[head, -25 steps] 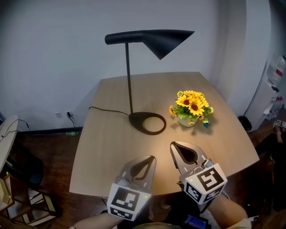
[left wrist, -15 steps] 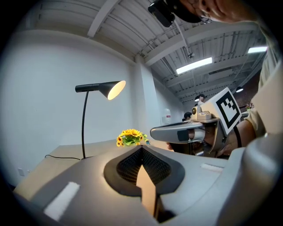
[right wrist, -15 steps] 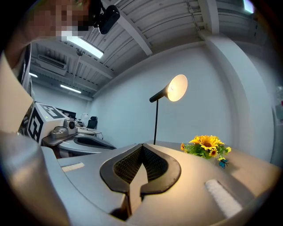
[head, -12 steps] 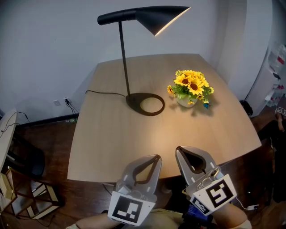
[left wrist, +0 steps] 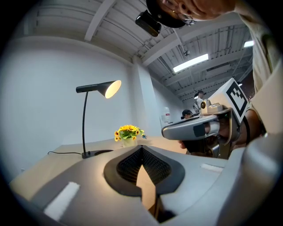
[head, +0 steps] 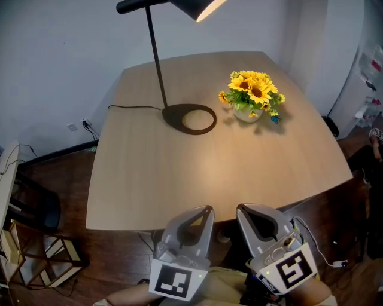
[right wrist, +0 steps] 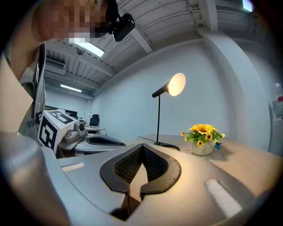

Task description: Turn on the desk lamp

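Observation:
A black desk lamp stands on the far half of the wooden table [head: 149,179], its ring base [head: 190,118] at the centre and its thin stem [head: 155,60] rising to a cone shade [head: 194,7] that glows. The lit shade [left wrist: 110,88] shows in the left gripper view and the same shade [right wrist: 174,84] shows in the right gripper view. My left gripper [head: 202,212] and right gripper [head: 244,210] hang side by side off the table's near edge, both shut and empty, far from the lamp.
A small pot of yellow sunflowers [head: 250,95] sits right of the lamp base. The lamp's cord [head: 128,107] runs left across the table to a wall socket [head: 76,125]. A dark chair [head: 30,209] stands at the left.
Both grippers have drawn back toward me, off the table's near edge. The view has tipped down, so the lamp shade has slid to the top of the frame.

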Demonstrator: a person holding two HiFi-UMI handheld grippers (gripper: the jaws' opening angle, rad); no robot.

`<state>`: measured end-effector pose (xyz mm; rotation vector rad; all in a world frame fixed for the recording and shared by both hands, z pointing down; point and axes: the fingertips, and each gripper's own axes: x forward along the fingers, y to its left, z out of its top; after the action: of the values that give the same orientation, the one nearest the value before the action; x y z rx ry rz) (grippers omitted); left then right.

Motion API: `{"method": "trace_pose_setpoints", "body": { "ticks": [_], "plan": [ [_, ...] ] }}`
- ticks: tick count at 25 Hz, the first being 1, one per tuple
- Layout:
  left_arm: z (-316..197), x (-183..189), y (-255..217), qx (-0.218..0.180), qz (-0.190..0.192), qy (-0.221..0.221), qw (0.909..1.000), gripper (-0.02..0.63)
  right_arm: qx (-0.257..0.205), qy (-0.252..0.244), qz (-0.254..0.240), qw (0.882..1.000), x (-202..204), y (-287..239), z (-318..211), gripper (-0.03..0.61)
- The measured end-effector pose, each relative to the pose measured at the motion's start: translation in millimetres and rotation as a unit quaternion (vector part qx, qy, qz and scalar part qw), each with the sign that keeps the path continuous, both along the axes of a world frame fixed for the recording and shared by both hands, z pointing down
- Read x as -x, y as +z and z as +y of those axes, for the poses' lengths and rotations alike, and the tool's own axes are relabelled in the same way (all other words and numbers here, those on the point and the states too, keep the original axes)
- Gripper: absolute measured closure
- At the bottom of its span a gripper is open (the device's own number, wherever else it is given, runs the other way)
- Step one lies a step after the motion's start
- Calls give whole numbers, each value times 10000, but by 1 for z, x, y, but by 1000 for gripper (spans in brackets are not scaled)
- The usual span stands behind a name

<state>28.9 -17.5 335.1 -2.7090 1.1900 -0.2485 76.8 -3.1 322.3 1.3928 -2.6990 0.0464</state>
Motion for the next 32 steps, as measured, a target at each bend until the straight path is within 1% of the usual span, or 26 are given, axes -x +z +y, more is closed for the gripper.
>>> {"method": "trace_pose_setpoints", "body": {
  "ticks": [5,9,14,23,32],
  "plan": [
    [0,-5,14,-43,13,-100,9999,620,171,68,9,9998,-1,20,1,580],
    [-11,-6,26,-53,54,-243,9997,620,227,181,-19,9996,-6,30,-6,580],
    [-20,-4,33,-34,132,-354,9993,620,266,187,-3,9995,-4,36,-13,580],
    [-25,-6,42,-15,174,-400,9990,620,305,234,143,9992,-1,52,-15,581],
    [-25,-5,44,4,207,-426,9989,620,376,211,113,9990,1,57,-15,581]
  ]
}}
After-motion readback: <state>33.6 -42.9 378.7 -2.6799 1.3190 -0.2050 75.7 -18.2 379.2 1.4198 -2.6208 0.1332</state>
